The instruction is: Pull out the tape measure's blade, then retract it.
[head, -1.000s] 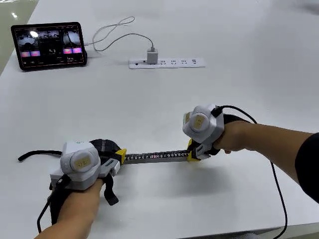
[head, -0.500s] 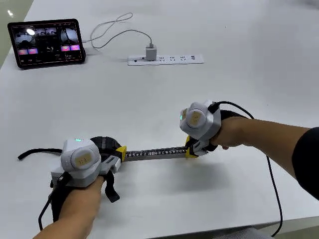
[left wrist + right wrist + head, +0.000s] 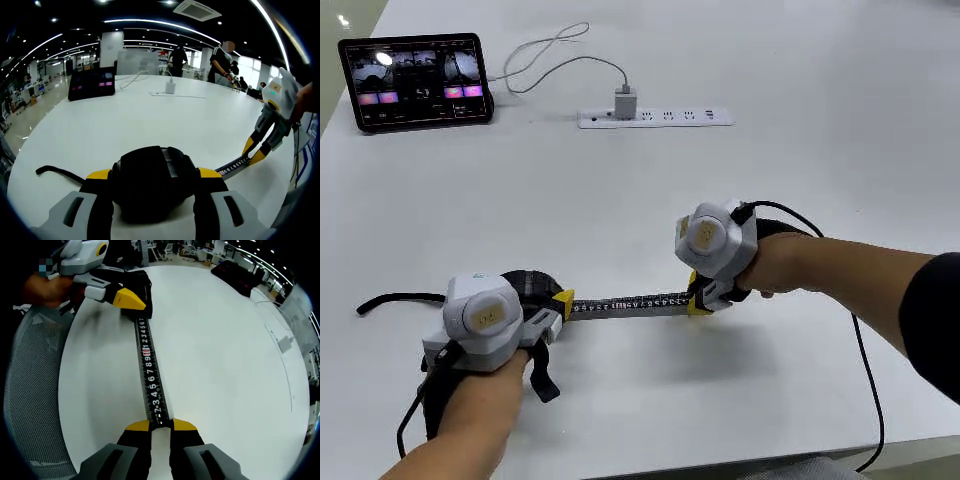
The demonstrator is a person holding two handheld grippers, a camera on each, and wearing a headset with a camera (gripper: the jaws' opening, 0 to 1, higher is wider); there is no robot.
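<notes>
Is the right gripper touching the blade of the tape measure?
Touching. In the right gripper view the right gripper has its yellow tips shut on the end of the blade, with no gap.

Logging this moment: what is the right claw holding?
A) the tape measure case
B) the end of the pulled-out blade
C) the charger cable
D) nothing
B: the right gripper view shows the right claw shut on the end of the blade, while the left claw grips the tape measure case.

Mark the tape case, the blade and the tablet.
tape case [image 3: 152, 177]: left gripper view, black housing top.
blade [image 3: 150, 375]: right gripper view, numbered face.
tablet [image 3: 415, 82]: head view, screen centre.
</notes>
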